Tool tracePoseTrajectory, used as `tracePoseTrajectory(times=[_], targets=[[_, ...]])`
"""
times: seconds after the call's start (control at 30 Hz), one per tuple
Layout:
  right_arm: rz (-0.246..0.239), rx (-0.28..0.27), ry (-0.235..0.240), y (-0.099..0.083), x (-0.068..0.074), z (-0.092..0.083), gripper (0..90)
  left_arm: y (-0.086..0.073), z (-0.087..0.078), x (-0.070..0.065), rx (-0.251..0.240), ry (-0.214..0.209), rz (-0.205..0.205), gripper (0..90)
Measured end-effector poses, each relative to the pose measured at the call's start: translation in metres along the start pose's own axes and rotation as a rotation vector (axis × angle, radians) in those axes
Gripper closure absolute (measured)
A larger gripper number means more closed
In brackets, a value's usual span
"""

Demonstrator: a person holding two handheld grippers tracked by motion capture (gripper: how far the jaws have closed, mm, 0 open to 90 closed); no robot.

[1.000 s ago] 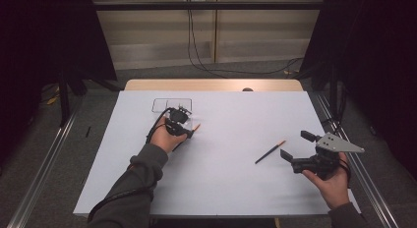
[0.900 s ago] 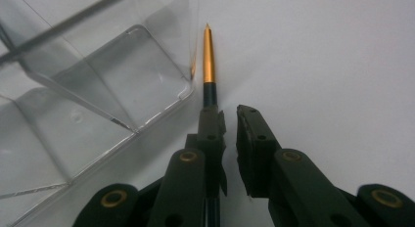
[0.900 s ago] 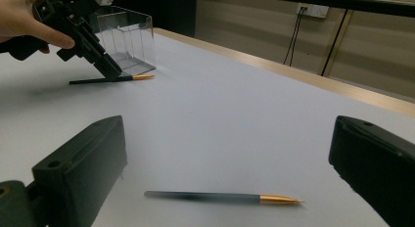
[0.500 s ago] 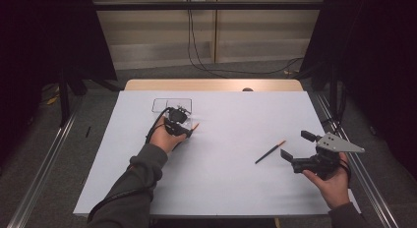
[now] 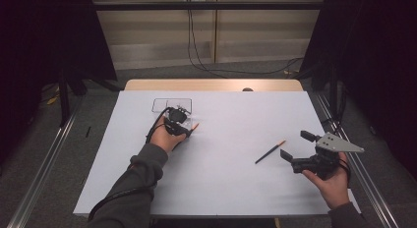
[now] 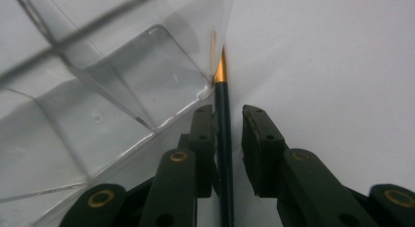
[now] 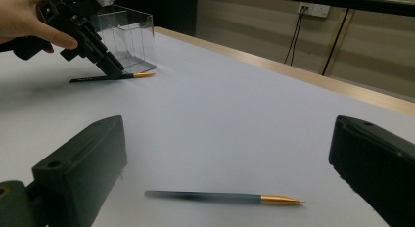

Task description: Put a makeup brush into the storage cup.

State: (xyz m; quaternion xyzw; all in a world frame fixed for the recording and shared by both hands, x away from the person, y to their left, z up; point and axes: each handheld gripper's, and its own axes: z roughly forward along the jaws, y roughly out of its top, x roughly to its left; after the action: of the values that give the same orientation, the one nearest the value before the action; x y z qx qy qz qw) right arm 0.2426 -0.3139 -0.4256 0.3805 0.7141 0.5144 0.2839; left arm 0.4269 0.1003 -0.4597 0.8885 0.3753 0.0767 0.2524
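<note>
High view: the left gripper (image 5: 183, 124) sits by a clear box (image 5: 171, 105); the right gripper (image 5: 302, 149) hovers near a second pencil (image 5: 270, 152).

Left gripper view: jaws slightly apart around a pencil (image 6: 224, 139) lying on the table (image 6: 333, 65), not clamped, tip touching the box's corner.

Right gripper view: jaws wide apart, second pencil between them.
</note>
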Motion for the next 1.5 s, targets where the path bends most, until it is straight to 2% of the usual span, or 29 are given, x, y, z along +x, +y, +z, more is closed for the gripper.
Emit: tracePoseTrajectory(times=[0.2,0.27,0.37,0.4,0.43,0.47,0.5,0.53,0.73,0.9,1.23,1.3,1.47,1.5], targets=[[0.007,0.001,0.003,0.000,0.000,0.000,0.2,0.002,0.004,-0.004,-0.007,0.003,0.008,78.0],[0.001,-0.002,0.003,0.000,0.000,0.000,0.2,0.004,0.004,-0.005,0.010,-0.019,0.025,80.3],[0.003,0.002,0.001,0.000,0.000,0.000,0.2,0.006,0.006,-0.010,0.004,-0.014,0.026,80.5],[0.003,0.002,0.000,0.000,0.000,0.000,0.2,0.008,0.006,-0.010,0.017,-0.028,0.043,80.4],[0.005,0.000,-0.002,0.000,0.000,0.000,0.2,0.009,0.006,-0.011,0.017,-0.019,0.047,80.4],[0.005,0.001,0.003,0.000,0.000,0.000,0.2,0.009,0.007,-0.012,0.014,-0.020,0.039,80.1],[0.005,0.001,0.003,0.000,0.000,0.000,0.2,0.010,0.009,-0.015,-0.008,-0.025,0.006,80.0],[0.004,0.000,0.004,0.000,0.000,0.000,0.2,0.011,0.009,-0.014,0.005,-0.019,0.036,79.9],[0.001,0.000,0.004,0.000,0.000,-0.001,0.2,0.015,0.011,-0.017,0.016,-0.021,0.037,78.0],[0.001,0.001,0.002,0.000,0.000,-0.001,0.2,0.017,0.011,-0.019,0.036,-0.033,0.053,82.9],[-0.002,0.002,0.004,0.000,0.000,-0.001,0.2,0.020,0.013,-0.022,0.050,-0.024,0.053,80.1],[-0.002,0.002,0.003,0.000,0.000,-0.001,0.2,0.021,0.013,-0.024,0.060,-0.023,0.061,82.3],[-0.003,0.001,-0.002,0.001,0.000,-0.001,0.2,0.025,0.013,-0.027,0.102,0.006,0.131,83.6],[-0.003,0.000,-0.004,0.001,0.000,-0.001,0.2,0.025,0.013,-0.028,0.096,0.005,0.131,83.6]])
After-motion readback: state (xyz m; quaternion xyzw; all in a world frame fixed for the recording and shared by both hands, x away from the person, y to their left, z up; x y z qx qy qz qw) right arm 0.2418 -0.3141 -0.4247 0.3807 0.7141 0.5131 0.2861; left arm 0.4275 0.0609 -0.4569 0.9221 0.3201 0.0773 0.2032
